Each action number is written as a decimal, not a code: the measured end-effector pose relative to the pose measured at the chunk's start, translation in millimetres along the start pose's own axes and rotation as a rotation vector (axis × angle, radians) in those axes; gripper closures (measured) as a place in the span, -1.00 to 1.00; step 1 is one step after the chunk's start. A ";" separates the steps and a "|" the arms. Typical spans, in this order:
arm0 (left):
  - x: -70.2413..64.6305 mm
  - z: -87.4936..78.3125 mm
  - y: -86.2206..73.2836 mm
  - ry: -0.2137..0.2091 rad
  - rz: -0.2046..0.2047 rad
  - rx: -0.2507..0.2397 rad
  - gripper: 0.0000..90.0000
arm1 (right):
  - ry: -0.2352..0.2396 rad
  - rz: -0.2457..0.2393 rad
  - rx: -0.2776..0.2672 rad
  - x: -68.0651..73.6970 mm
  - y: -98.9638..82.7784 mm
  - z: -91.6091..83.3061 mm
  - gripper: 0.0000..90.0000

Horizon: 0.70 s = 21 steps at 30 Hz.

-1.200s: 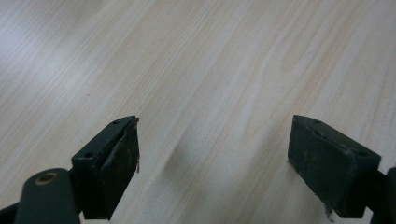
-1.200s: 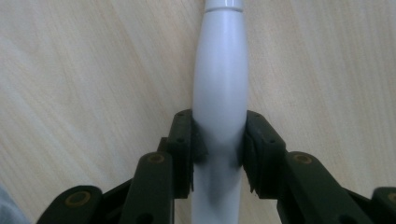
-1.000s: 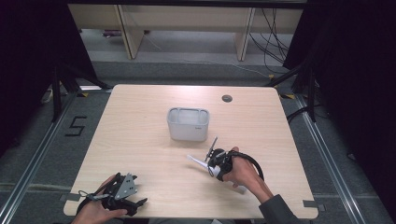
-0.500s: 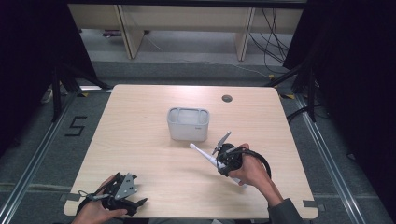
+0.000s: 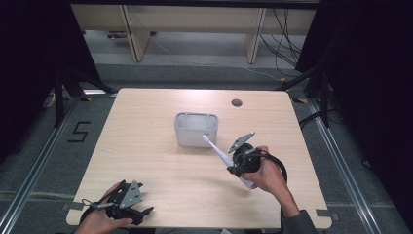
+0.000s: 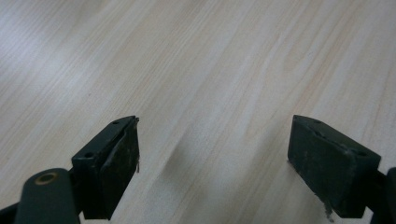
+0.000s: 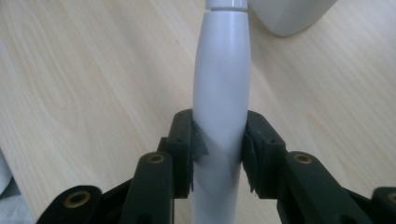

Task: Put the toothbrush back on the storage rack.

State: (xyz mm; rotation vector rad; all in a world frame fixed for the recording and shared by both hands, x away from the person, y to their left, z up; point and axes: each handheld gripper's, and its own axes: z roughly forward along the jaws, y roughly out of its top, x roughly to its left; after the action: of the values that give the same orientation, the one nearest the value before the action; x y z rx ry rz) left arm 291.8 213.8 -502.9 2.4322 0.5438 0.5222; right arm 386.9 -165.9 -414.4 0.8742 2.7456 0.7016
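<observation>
Lifted toward the grey tub (image 5: 196, 129) mid-table, white toothbrush (image 5: 219, 152) clamped in right gripper (image 5: 234, 165), smooth, tapered.

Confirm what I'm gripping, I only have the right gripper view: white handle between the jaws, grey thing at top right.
Observer: In the high view the right hand-held gripper holds a white electric toothbrush, thin head end pointing at the grey container.
Operator: Is the tip inside the container yet?
Observer: Can't tell for sure; from above the tip sits at the container's near right corner, by its front wall, and its height doesn't read.
Operator: Left hand in the way?
Observer: No. The left hand-held gripper sits at the table's near left corner, jaws apart with bare wood between them in its own view.
</observation>
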 end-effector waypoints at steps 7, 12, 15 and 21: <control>0.3 0.6 -0.1 0.001 0.000 -0.001 -0.64 | -0.042 0.030 -0.109 -7.9 0.6 -6.7 0.49; -0.2 0.6 0.1 -0.002 -0.001 0.000 -0.63 | -0.015 0.027 -0.168 -14.9 1.2 -9.7 0.49; -0.3 0.3 -0.1 -0.001 -0.005 -0.002 -0.64 | -0.020 0.036 -0.218 -18.6 1.6 -11.4 0.49; 0.1 0.5 0.1 -0.001 0.004 0.003 -0.64 | -0.027 0.100 -0.276 -22.8 4.6 -20.7 0.49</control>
State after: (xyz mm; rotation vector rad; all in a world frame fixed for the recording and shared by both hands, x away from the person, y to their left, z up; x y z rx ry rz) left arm 292.1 213.6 -503.2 2.4364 0.5401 0.5218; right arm 401.5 -183.8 -393.6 0.9522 2.5132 1.0488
